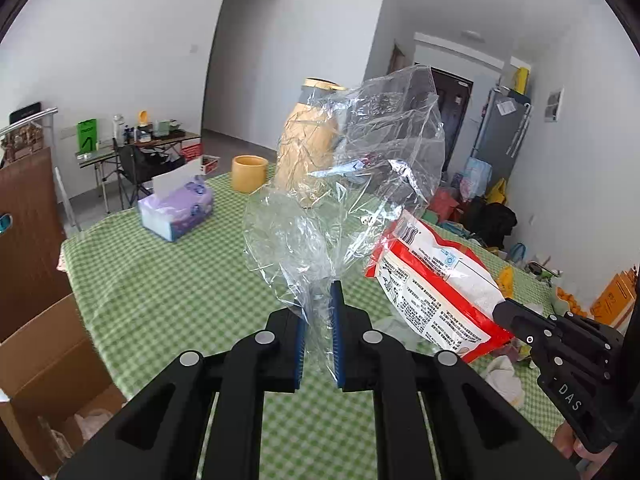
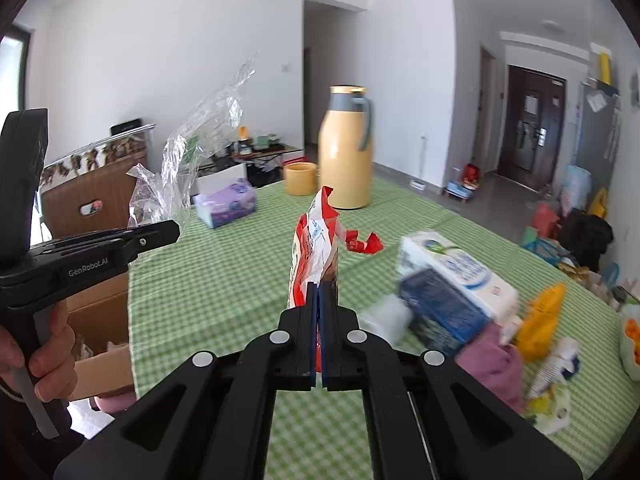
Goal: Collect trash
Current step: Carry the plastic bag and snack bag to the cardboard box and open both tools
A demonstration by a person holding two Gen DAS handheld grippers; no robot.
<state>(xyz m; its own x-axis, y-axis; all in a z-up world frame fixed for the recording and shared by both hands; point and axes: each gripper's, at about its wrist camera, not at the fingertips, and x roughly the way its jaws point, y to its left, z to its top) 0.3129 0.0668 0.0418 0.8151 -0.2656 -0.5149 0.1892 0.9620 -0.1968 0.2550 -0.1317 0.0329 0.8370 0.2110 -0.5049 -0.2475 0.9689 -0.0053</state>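
Observation:
My left gripper (image 1: 320, 308) is shut on the neck of a crumpled clear plastic bag (image 1: 360, 168), which stands up above the green checked table (image 1: 168, 288). My right gripper (image 2: 320, 286) is shut on the lower edge of a red and white food packet (image 2: 316, 240), held upright over the table. In the left wrist view the right gripper (image 1: 500, 310) shows at the right, clamping the packet (image 1: 432, 280). The right wrist view shows the left gripper (image 2: 172, 230) at the left with the clear bag (image 2: 200, 140), a hand on its grip.
An open cardboard box (image 1: 48, 360) stands off the table's left edge. On the table are a yellow thermos (image 2: 346, 152), a yellow cup (image 2: 300, 178) and a purple tissue pack (image 2: 228, 200). A blue and white pack (image 2: 452, 280), an orange wrapper (image 2: 540, 316) and other litter lie right.

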